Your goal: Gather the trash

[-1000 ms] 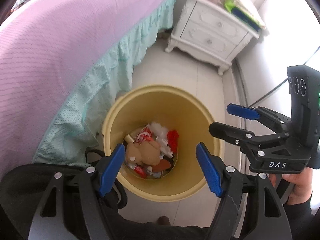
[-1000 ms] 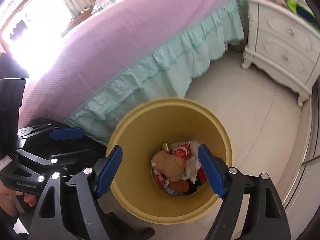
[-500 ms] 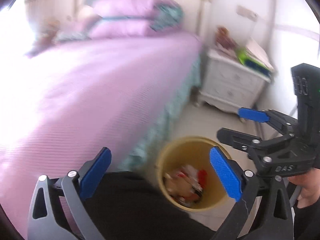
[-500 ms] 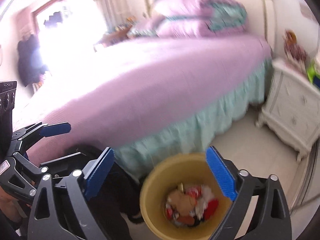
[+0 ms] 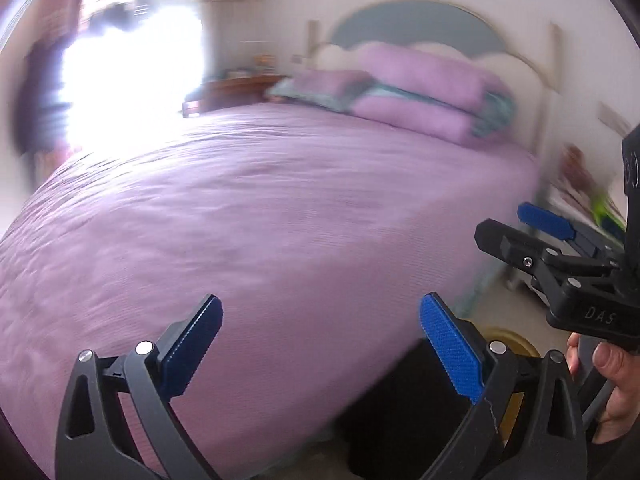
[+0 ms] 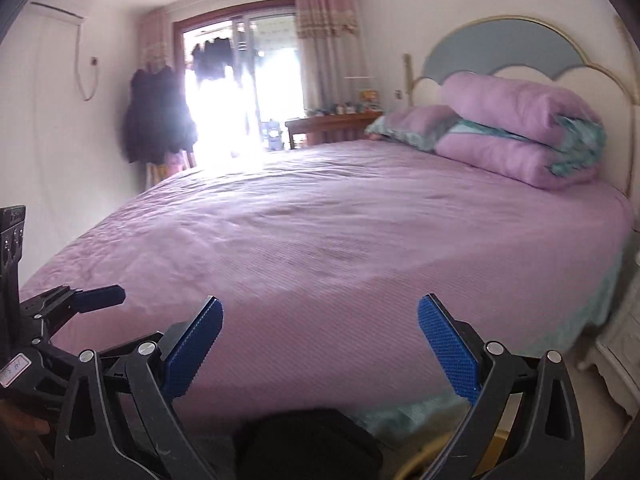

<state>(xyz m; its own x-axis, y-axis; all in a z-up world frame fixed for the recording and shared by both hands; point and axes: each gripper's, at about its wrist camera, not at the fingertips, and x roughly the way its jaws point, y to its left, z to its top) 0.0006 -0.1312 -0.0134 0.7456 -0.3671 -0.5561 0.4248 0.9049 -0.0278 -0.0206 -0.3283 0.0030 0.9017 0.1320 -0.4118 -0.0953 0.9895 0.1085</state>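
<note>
both grippers, left gripper [image 5: 320, 354] and right gripper [image 6: 320, 354], have ribbed blue pads spread wide, the right still opening, nothing between them; a smooth round yellow trash bin [image 5: 510, 340] peeks at the bed's [image 6: 320, 240] near right corner; one woven purple bedspread, two folded purple quilts [image 6: 520, 132], arched blue headboard, bright window
</note>
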